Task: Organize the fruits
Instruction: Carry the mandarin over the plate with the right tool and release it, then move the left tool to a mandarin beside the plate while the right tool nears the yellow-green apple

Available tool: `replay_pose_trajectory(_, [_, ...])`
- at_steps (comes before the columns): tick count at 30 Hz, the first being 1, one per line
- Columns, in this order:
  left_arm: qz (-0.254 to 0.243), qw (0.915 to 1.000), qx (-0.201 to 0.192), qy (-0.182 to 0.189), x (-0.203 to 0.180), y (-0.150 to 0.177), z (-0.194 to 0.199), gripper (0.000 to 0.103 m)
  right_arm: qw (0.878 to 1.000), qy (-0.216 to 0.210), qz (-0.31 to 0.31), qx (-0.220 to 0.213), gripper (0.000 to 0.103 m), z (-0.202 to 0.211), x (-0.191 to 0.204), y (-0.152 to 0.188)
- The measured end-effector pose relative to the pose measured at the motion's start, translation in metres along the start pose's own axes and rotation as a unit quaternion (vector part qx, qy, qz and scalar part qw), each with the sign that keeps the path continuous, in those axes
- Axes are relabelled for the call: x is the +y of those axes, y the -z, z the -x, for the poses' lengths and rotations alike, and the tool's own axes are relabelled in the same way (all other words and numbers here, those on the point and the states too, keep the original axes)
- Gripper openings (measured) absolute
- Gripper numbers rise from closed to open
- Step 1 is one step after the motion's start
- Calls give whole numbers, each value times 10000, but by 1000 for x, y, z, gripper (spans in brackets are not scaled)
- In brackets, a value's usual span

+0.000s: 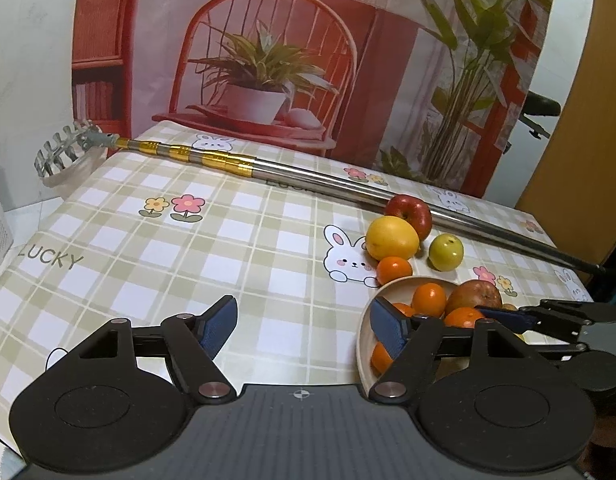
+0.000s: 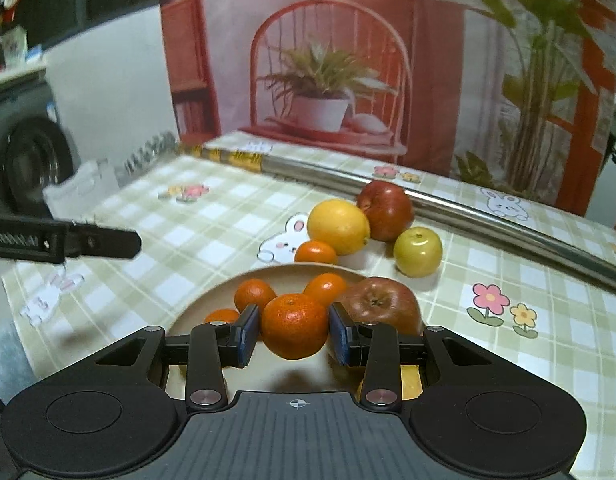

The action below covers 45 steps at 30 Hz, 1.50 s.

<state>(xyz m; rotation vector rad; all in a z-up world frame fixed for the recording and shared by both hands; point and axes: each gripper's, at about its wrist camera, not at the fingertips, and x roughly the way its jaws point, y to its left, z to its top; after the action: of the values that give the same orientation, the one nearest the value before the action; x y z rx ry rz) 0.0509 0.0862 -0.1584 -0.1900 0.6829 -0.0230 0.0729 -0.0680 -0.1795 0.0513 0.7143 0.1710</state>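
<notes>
Right now our right claw (image 2: 295, 334) is closed on a mandarin (image 2: 295, 326), its blue pads (image 2: 249, 334) pressing the fruit from both sides, and we hold it just above the bowl (image 2: 212, 296). Our left claw (image 1: 304, 326) stands wide open with nothing between its fingers; it hangs over the checked table (image 1: 168, 248), its right finger reaching over the bowl's near rim.

Inside the beige bowl we see several more mandarins (image 2: 254, 294) and a brownish red apple (image 2: 382, 304) lying against them on the right side. Something yellow shows low in the bowl behind the right claw's finger, but we cannot tell what it is.

Beyond the bowl, on the tablecloth, lies a small cluster of fruit: a loose mandarin (image 2: 316, 252) just beside the bowl's far rim, a lemon (image 2: 339, 226) touching it from behind, a red apple (image 2: 385, 206) against the lemon, and a green apple (image 2: 418, 252) a little apart to the right.

A long metal pole (image 1: 308, 178) with gold bands and a pronged head lies slantwise across the far side of the table, passing right behind the red apple. A printed backdrop (image 1: 268, 60) of a red chair and potted plants stands behind the table.
</notes>
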Motion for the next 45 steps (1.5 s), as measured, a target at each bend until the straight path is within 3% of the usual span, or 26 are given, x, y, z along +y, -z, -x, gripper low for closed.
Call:
replay_pose_trajectory(9, [18,10000,44,-51,1,-2,-5,81,9982,134,486,325,35,-23,18,-5])
replay_pose_trajectory(23, [-29,9999,93,-49,-3,-3,-5,81,9984,65,407,388,36,-30,15,0])
replay_pose_trajectory(32, [-163,9997,116,-126,-10,-4,-4,81,9996,40,214,-206,36,3,5,-5])
replay_pose_trajectory(45, [-260,9995,-31,-157,-18,-17,3,81,9928,499,-384,-1015,37,49,-53,-14])
